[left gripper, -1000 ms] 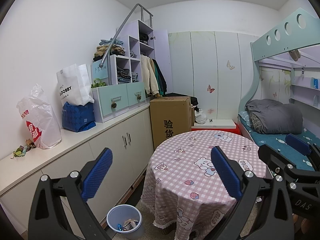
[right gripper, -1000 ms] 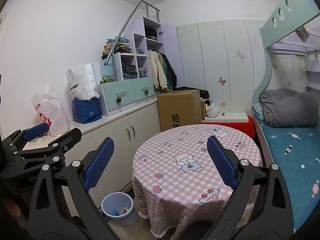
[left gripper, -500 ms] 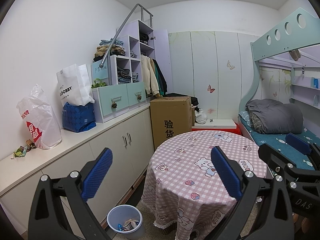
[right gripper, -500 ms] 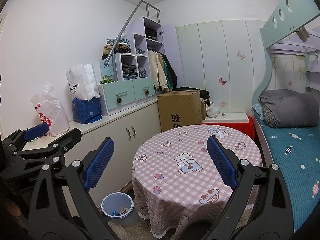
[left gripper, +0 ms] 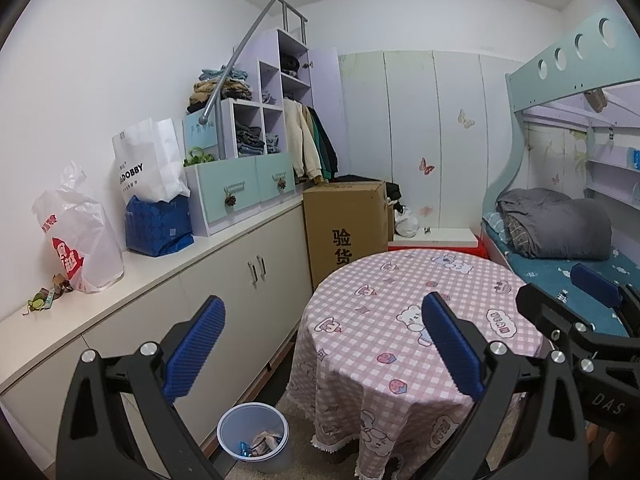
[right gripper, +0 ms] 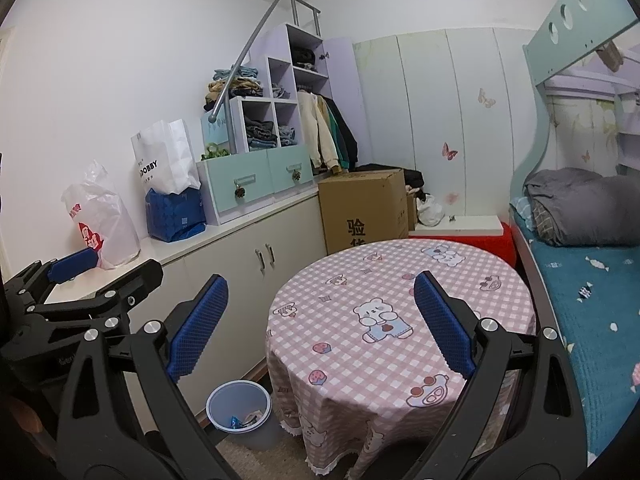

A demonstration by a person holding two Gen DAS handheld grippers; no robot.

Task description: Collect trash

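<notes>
The left gripper [left gripper: 322,340] and the right gripper [right gripper: 320,322] are both spread wide, blue pads well apart, holding nothing. They hang side by side above the near edge of a round table [right gripper: 400,300] under a pink checked cloth printed with bears. The trash bin [left gripper: 253,436], a pale blue tub on the floor just left of the table, sits below and between the left gripper's pads; crumpled wrappers [left gripper: 262,442] lie inside it. More scraps [left gripper: 44,298] lie on the white counter [left gripper: 160,268] at the left, beside a plastic bag [left gripper: 78,232] with red print. Farther along stands a white bag [left gripper: 148,162] reading "DOBBY", then a cardboard box [left gripper: 346,224] marked "验货". A bunk bed [right gripper: 580,272] fills the right.
</notes>
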